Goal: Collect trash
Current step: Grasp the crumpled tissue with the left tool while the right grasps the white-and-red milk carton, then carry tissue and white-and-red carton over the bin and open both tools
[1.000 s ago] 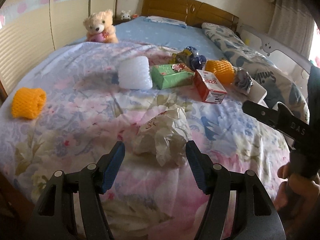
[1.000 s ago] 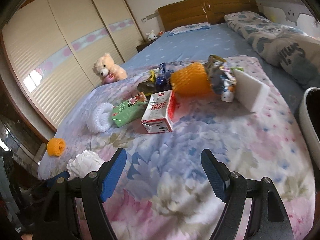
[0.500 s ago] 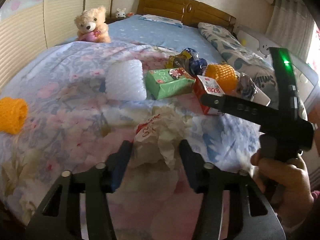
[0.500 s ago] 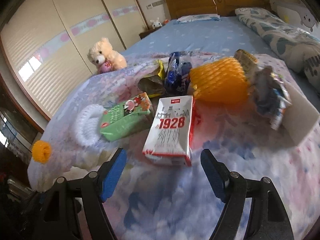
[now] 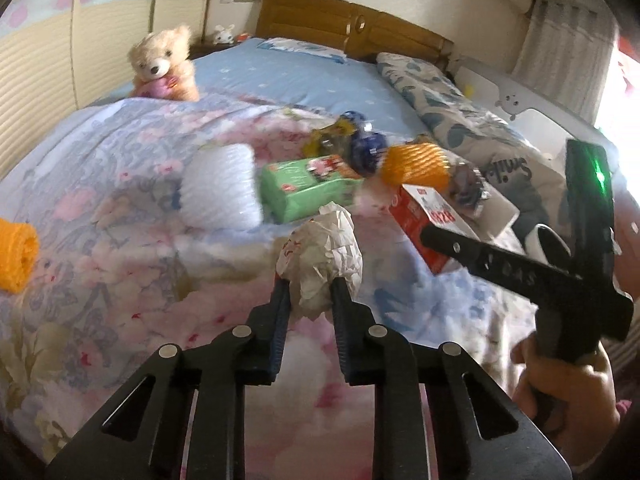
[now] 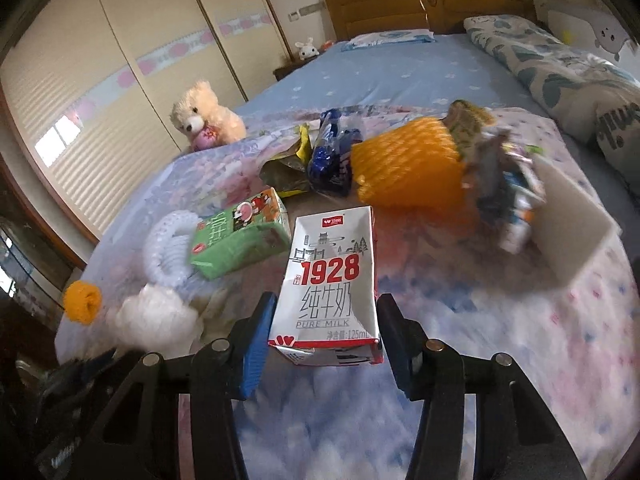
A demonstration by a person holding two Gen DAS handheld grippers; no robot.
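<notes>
1. You are working over a bed point(image 6: 460, 380) with a floral cover, a wooden headboard point(image 6: 432, 4) at its far end and sliding wardrobe doors point(image 6: 100, 92) along its left side.
2. Your left gripper point(image 5: 308, 292) has its fingers pressed in on a crumpled paper wad point(image 5: 324, 252); the wad sticks up between the pads, held near the bed's near edge.
3. Your right gripper point(image 6: 326, 328) is spread, with a milk carton point(image 6: 332, 276) marked "1928" lying between the two blue pads point(image 6: 256, 344). Whether either pad touches the carton cannot be told.
4. In the left wrist view your right hand point(image 5: 568, 392) grips the handle of that gripper toward the bed's right side.
5. Just left of the milk carton lies a green carton point(image 6: 240, 236), and beside that a white foam net point(image 6: 168, 248).
6. An orange foam net point(image 6: 82, 302) sits alone by the bed's left edge, well apart from the rest.
7. Beyond the milk carton lies a bigger orange net point(image 6: 408, 164), with crinkled wrappers point(image 6: 328, 156) to its left and more wrappers point(image 6: 504, 184) to its right, next to a white block point(image 6: 572, 220).
8. Farther back, a teddy bear point(image 6: 204, 116) sits at the left edge, and a folded quilt point(image 6: 560, 72) runs along the right edge.
</notes>
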